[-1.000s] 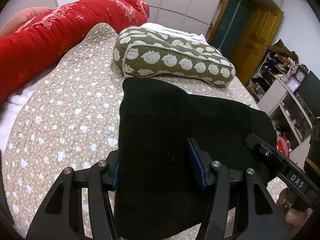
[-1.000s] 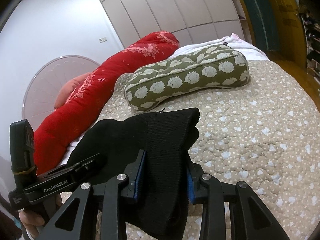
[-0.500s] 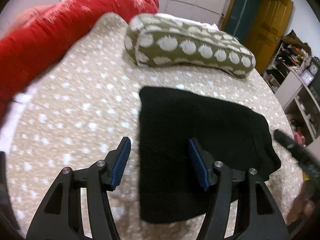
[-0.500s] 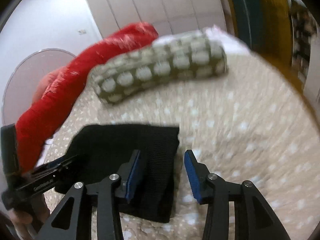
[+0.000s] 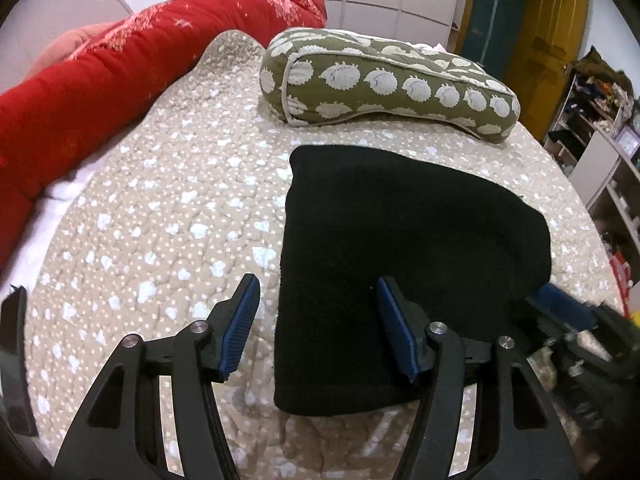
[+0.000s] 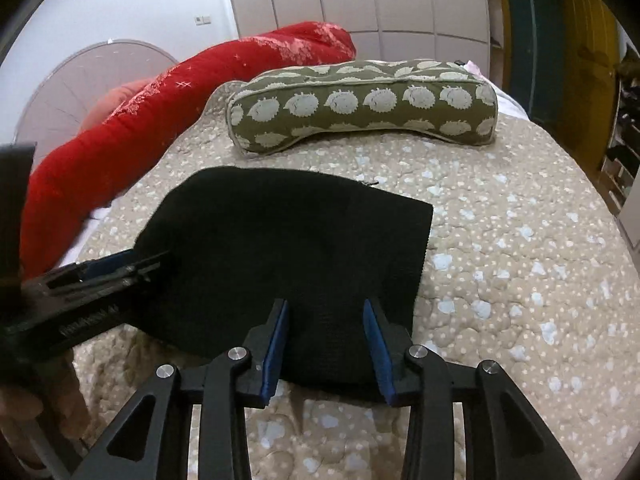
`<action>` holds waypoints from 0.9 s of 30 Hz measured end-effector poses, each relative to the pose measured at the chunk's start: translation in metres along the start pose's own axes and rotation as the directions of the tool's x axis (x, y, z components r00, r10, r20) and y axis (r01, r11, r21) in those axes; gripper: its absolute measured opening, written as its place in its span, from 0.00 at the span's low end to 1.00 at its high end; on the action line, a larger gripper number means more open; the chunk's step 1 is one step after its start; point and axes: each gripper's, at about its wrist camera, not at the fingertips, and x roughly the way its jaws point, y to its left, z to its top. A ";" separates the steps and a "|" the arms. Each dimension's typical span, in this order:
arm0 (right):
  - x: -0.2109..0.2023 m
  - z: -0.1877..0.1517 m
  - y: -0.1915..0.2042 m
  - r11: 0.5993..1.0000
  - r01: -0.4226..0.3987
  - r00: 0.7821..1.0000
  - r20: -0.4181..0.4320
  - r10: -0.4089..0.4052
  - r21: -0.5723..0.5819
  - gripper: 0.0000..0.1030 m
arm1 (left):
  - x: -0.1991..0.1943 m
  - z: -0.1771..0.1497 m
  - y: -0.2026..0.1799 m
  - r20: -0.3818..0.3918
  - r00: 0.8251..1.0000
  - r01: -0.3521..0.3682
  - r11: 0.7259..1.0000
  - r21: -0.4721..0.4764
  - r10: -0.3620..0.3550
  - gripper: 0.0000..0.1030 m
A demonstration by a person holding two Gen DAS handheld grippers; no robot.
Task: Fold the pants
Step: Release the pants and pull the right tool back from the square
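Note:
The black pants (image 5: 400, 232) lie folded into a flat, compact stack on the dotted beige quilt (image 5: 160, 208). My left gripper (image 5: 318, 282) hovers open over the stack's near left edge; its right pad is above the cloth and its left pad is above the quilt. In the right wrist view the pants (image 6: 280, 248) spread ahead of my right gripper (image 6: 325, 304). Its jaws are closing, with the near hem lying between and below the pads, which do not press it. Each gripper shows at the other view's edge: the right gripper (image 5: 560, 308) and the left gripper (image 6: 108, 268).
A green pillow with pale hedgehog print (image 5: 384, 84) lies across the bed behind the pants. A long red bolster (image 5: 100, 92) runs along the left side. Shelves with clutter (image 5: 600, 120) and a yellow door (image 5: 552, 40) stand to the right of the bed.
A second ago both grippers were shut on the lifted pants. They have let go; the pants now rest flat on the quilt and both grippers have sunk toward the near edge.

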 end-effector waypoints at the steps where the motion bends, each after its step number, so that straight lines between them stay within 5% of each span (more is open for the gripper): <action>1: -0.003 0.003 -0.001 1.000 -0.007 1.000 0.006 0.007 0.006 0.36 | -0.001 0.001 -0.001 0.005 1.000 -0.005 1.000 0.002 0.005 0.59; 6: -0.012 0.020 0.001 1.000 0.019 0.998 0.056 -0.019 0.008 0.36 | -0.009 -0.001 -0.001 0.025 1.000 -0.017 1.000 -0.005 0.017 0.59; 11: 0.031 0.025 -0.003 0.997 0.082 0.996 -0.037 -0.082 0.005 0.37 | -0.022 -0.005 -0.003 0.066 0.997 -0.046 0.999 0.000 0.046 0.59; 27: -0.035 0.001 0.018 0.997 0.070 0.995 0.076 -0.071 0.013 0.38 | -0.062 -0.025 -0.004 0.144 0.986 -0.081 0.997 -0.011 0.081 0.59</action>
